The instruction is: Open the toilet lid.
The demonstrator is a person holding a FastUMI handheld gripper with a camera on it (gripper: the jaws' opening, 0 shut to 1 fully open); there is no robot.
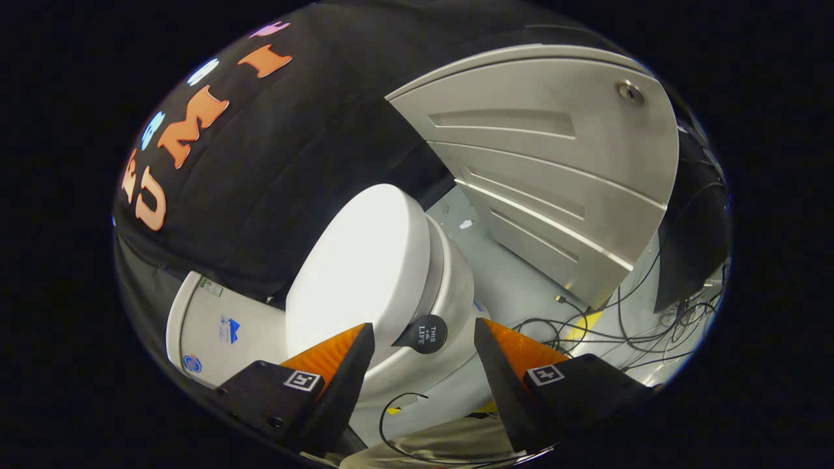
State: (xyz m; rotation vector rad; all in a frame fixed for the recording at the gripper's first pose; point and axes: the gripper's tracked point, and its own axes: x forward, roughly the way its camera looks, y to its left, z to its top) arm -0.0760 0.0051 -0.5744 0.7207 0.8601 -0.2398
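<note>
the hand-held gripper [423, 352] stands wide and empty, the closed lid [358, 267] just ahead with its round tab [425, 334] between the fingers; closing off-centre risks slipping off the tab, and the loose cables [586, 326] nearby may snag.

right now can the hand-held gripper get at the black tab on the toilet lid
Probably yes. The hand-held gripper is open, and the black tab on the toilet lid sits between its fingers, just ahead, with nothing in between.
</note>
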